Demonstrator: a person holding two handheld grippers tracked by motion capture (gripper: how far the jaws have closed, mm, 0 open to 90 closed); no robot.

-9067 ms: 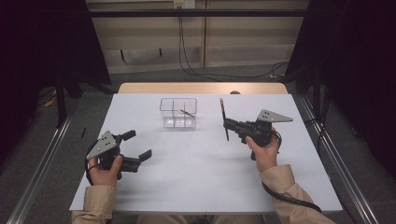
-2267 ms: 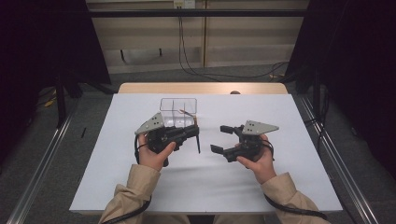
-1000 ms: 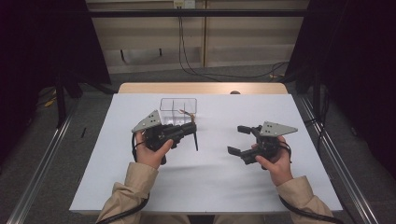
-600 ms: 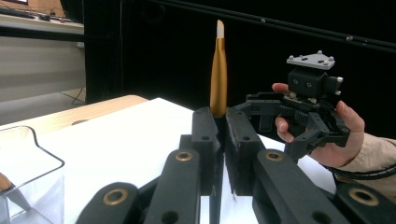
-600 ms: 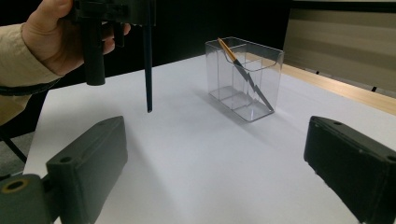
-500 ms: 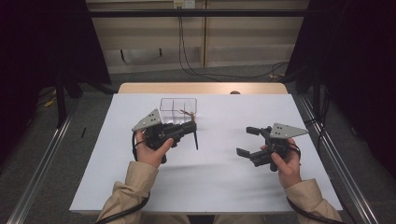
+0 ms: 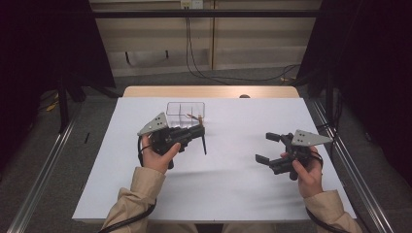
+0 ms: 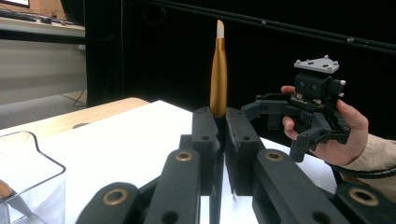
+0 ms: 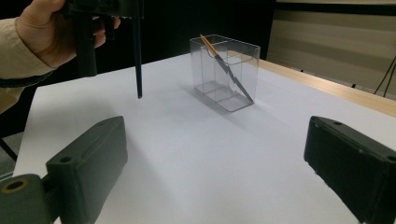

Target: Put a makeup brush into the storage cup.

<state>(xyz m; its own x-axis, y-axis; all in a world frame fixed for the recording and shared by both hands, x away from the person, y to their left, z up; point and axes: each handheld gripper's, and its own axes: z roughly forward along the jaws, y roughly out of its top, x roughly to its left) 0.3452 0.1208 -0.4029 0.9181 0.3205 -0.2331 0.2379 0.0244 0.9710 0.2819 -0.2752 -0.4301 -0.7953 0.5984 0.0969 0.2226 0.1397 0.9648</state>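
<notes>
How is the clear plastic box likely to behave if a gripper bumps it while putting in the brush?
The clear plastic box looks thin-walled and nearly empty, so it is probably light and may slide on the smooth white table. It stands tall on a narrow base, so a high push could tip it. The brush leaning inside could shift.

A big white table (image 7: 214,194) sits in the middle of the picture. A wooden strip (image 7: 209,91) runs along its far edge. Black cables (image 7: 228,73) lie on the grey floor at the top. Metal rails (image 7: 46,160) run down both sides.
</notes>
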